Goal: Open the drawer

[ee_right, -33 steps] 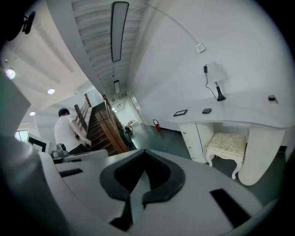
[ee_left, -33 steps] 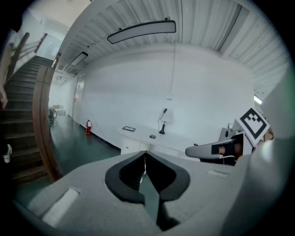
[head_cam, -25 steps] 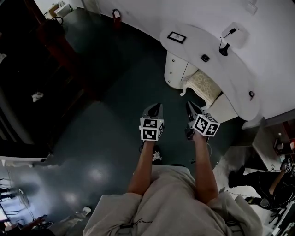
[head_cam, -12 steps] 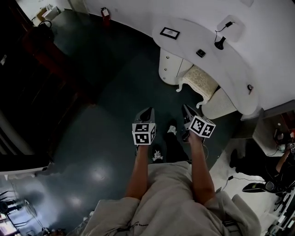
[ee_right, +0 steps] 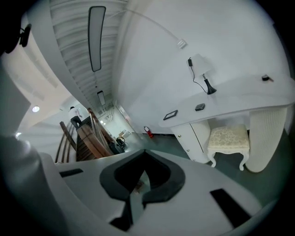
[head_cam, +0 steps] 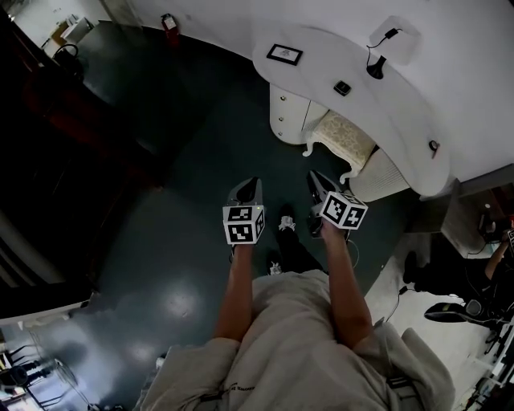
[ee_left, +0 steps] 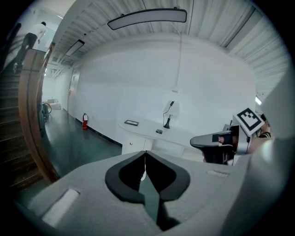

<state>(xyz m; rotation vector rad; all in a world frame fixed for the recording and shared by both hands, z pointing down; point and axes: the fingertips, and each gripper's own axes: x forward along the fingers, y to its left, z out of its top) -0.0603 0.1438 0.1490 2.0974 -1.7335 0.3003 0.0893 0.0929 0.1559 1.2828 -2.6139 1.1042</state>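
The drawer (head_cam: 287,116) sits in the white cabinet (head_cam: 299,120) under the left end of the curved white table (head_cam: 377,112). Its front seems flush, though it is small from here. A cushioned stool (head_cam: 347,138) stands under the table beside the cabinet. Both claws hover over the dark floor (head_cam: 161,241), well short of the table. The left claw (ee_left: 145,156) is pressed together on nothing, and the right claw (ee_right: 144,156) is likewise tip to tip and empty.

Big open hall here, more showroom than home: glossy dark floor (head_cam: 161,241), a white curved vanity desk (head_cam: 353,80) with a cushioned stool (head_cam: 341,140) at one o'clock, a fire extinguisher (head_cam: 168,21) at eleven, a wooden staircase (ee_left: 32,115) at nine, and a long ceiling lamp (ee_left: 147,17) overhead.
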